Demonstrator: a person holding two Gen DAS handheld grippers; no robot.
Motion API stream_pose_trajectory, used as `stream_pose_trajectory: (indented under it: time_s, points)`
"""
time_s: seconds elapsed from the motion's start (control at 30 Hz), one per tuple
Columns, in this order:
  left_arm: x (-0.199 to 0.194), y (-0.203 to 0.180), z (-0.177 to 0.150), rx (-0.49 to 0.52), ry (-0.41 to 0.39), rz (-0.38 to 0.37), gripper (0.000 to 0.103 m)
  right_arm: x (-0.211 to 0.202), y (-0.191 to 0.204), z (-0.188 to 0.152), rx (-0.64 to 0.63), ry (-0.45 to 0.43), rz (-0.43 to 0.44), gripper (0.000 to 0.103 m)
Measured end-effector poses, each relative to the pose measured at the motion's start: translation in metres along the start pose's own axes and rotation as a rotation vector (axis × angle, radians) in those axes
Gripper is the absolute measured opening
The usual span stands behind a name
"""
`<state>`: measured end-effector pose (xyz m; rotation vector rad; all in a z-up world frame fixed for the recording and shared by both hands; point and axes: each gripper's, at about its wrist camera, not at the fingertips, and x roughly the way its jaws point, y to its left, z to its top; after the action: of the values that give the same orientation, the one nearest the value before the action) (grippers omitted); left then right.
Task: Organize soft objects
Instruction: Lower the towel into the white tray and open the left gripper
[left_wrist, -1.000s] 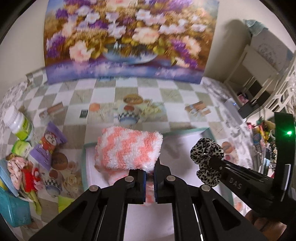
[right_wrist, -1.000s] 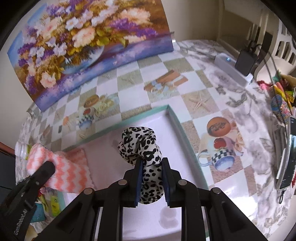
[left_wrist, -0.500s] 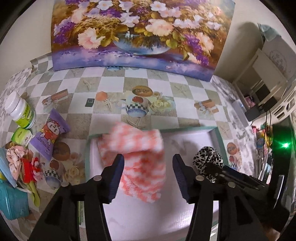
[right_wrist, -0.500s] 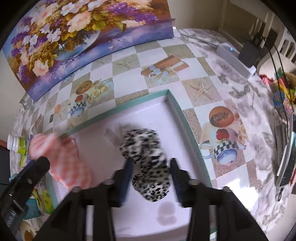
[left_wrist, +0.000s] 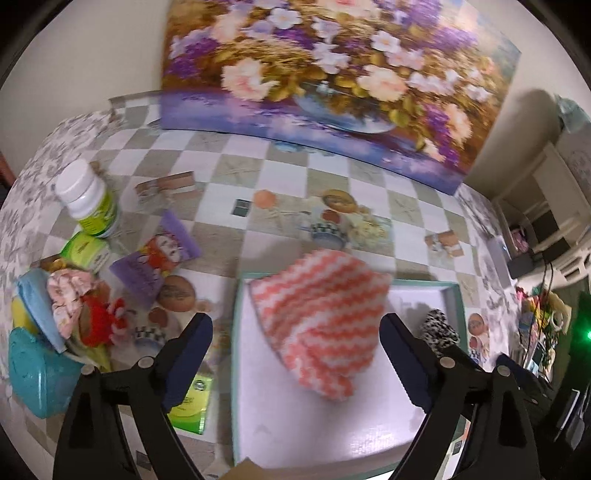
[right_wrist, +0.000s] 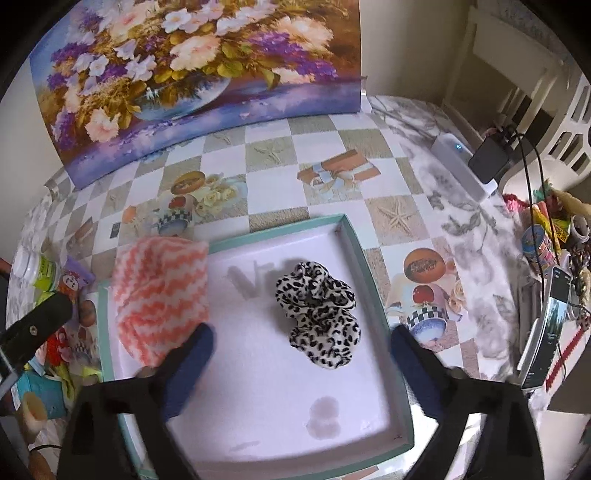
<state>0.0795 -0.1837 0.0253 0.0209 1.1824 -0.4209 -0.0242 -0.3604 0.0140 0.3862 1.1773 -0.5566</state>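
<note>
Two grippers: your left gripper (left_wrist: 295, 334) and right gripper (right_wrist: 301, 349) are opening, holding nothing.
Cloth (left_wrist: 325, 314): fuzzy, pink-white zigzags.
Scrunchie (right_wrist: 319, 314): soft, crinkly, spotted.
Tray (right_wrist: 364, 258): flat, teal rim.

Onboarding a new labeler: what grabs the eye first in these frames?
The big floral painting propped against the wall at the back of the table dominates both views. Next, the shallow teal-rimmed tray in front of it, holding a fluffy orange-and-white zigzag cloth at its left end and a leopard-print scrunchie toward its right. Left of the tray sits a clutter of small items, including a white-capped green bottle.
</note>
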Motion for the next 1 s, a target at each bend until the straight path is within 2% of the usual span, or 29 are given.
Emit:
stream_pose_trajectory:
  time_s: [0.13, 0.23, 0.43, 0.53, 0.73, 1.0]
  points:
    - [-0.009, 0.021, 0.006, -0.036, -0.028, 0.025, 0.093, -0.002, 0.006, 0.0, 0.01, -0.004, 0.011, 0.103]
    - [-0.022, 0.041, 0.012, -0.062, -0.08, 0.067, 0.103, -0.006, 0.013, 0.0, 0.025, -0.02, 0.029, 0.103]
    - [-0.05, 0.088, 0.022, -0.126, -0.161, 0.128, 0.103, -0.021, 0.039, 0.003, 0.001, -0.059, 0.076, 0.103]
    - [-0.067, 0.115, 0.024, -0.162, -0.203, 0.158, 0.103, -0.036, 0.057, 0.005, -0.028, -0.09, 0.066, 0.103]
    - [-0.104, 0.161, 0.021, -0.234, -0.273, 0.218, 0.103, -0.055, 0.102, 0.0, -0.095, -0.092, 0.158, 0.103]
    - [-0.128, 0.209, 0.011, -0.26, -0.299, 0.328, 0.103, -0.05, 0.164, -0.019, -0.168, -0.053, 0.256, 0.103]
